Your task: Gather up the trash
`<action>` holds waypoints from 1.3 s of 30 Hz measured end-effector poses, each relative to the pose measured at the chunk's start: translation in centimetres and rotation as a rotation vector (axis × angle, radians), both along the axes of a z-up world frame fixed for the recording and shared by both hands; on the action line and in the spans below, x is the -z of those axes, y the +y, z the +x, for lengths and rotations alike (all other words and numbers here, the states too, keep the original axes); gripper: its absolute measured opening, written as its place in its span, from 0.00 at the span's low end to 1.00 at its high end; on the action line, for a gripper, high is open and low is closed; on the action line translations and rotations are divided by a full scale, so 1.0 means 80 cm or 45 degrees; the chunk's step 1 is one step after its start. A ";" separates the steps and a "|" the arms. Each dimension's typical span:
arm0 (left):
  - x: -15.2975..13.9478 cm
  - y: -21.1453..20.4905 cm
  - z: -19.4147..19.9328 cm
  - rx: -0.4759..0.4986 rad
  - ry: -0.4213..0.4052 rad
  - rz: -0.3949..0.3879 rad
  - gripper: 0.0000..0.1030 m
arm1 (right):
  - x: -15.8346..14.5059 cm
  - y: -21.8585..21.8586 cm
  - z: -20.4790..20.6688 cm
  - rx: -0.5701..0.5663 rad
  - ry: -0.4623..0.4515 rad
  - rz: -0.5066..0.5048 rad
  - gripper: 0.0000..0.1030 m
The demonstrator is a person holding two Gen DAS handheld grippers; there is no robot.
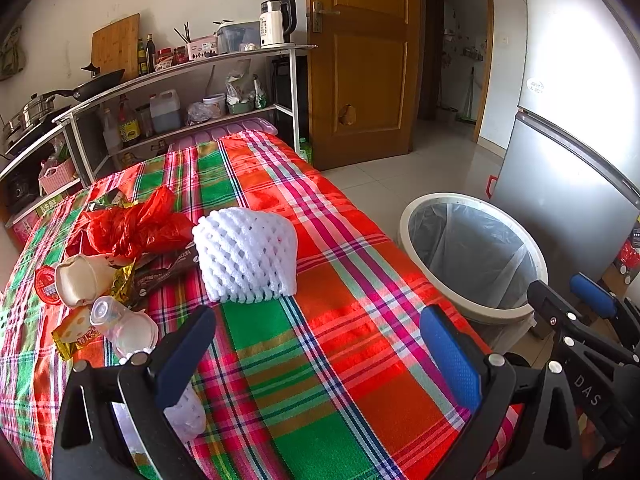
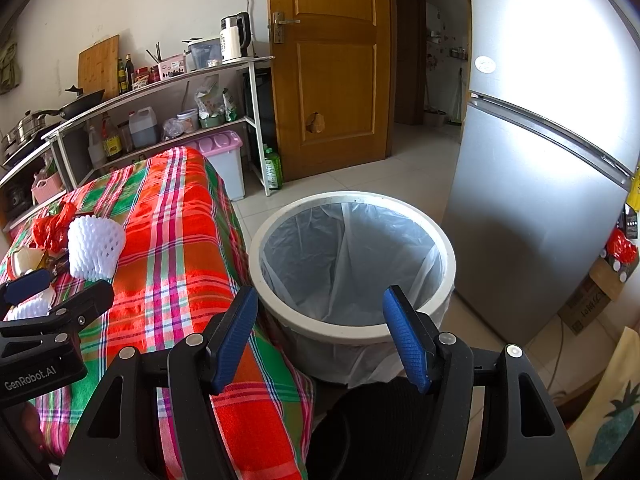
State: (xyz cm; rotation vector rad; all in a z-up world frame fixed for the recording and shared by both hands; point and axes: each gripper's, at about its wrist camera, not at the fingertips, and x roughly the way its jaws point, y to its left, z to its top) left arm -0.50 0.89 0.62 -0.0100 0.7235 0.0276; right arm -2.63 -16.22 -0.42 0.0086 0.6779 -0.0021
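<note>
We hold the left hand-held gripper [image 1: 316, 356] low over the near part of the worktop [image 1: 328, 360], which is covered with a red, green and pink plaid cloth; its blue-padded jaws stand wide apart with nothing between them. The trash lies in a loose heap toward the worktop's left edge. A white foam fruit net [image 1: 248, 256] sits nearest the middle of the cloth, and just behind it to the left a crumpled red plastic bag [image 1: 136, 226] touches the pile. In front of the bag lie a dark snack wrapper [image 1: 168, 274], a crushed cream-coloured cup [image 1: 82, 280] with a red lid [image 1: 46, 284] beside it, a small clear plastic bottle [image 1: 122, 326] on its side, and a yellow wrapper [image 1: 74, 334] at the very left edge. A second, smaller piece of white foam net [image 1: 186, 416] lies close to the near edge, partly hidden behind the left finger. The right hand-held gripper [image 2: 320, 336] is held off the right edge of the worktop, directly before the trash bin [image 2: 352, 332], and its jaws also stand wide and hold nothing. The bin is a round white one lined with a clear plastic bag [image 2: 352, 256]; it stands on the tiled floor [image 2: 420, 168] right against the worktop's right edge, and we see no rubbish in the part of the liner that shows. A silver fridge [image 2: 540, 208] stands just beyond the bin.
</note>
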 end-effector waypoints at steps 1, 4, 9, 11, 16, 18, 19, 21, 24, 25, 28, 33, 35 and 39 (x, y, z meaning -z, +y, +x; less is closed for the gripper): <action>0.000 0.000 0.000 -0.001 0.001 0.000 1.00 | 0.000 0.001 -0.001 0.001 -0.001 -0.001 0.64; 0.000 0.000 0.000 0.001 0.000 0.001 1.00 | 0.000 0.001 -0.001 0.001 0.000 -0.001 0.64; 0.000 0.000 0.000 0.001 -0.001 0.002 1.00 | -0.001 0.000 -0.001 0.003 -0.001 0.000 0.64; 0.000 0.000 0.000 0.001 -0.002 0.002 1.00 | 0.000 0.000 -0.001 0.003 0.000 0.000 0.64; 0.000 0.000 0.000 0.001 -0.005 0.005 1.00 | -0.001 0.000 -0.001 0.004 -0.001 -0.001 0.64; 0.001 0.000 0.000 0.001 -0.005 0.005 1.00 | -0.001 0.000 -0.001 0.005 -0.001 0.000 0.64; 0.001 0.000 0.000 0.002 -0.006 0.005 1.00 | -0.001 0.001 -0.001 0.005 -0.001 -0.001 0.64; 0.001 0.000 0.000 0.000 -0.005 0.007 1.00 | -0.001 0.001 -0.001 0.005 -0.002 0.000 0.64; 0.000 0.001 -0.001 -0.001 -0.009 0.008 1.00 | -0.001 0.001 -0.001 0.003 -0.003 0.000 0.64; 0.000 0.001 -0.002 0.000 -0.011 0.009 1.00 | -0.001 0.001 -0.001 0.005 -0.003 0.000 0.64; -0.002 0.003 -0.005 -0.001 -0.015 0.019 1.00 | -0.002 0.002 -0.001 0.005 -0.006 -0.002 0.64; -0.012 0.016 -0.021 -0.002 -0.040 0.037 1.00 | -0.006 0.005 0.000 -0.008 -0.019 0.012 0.64; -0.015 0.024 -0.027 0.000 -0.042 0.038 1.00 | -0.008 0.008 0.001 -0.027 -0.026 0.024 0.64; -0.023 0.049 -0.044 -0.033 -0.054 0.066 1.00 | -0.013 0.023 0.007 -0.098 -0.037 0.041 0.64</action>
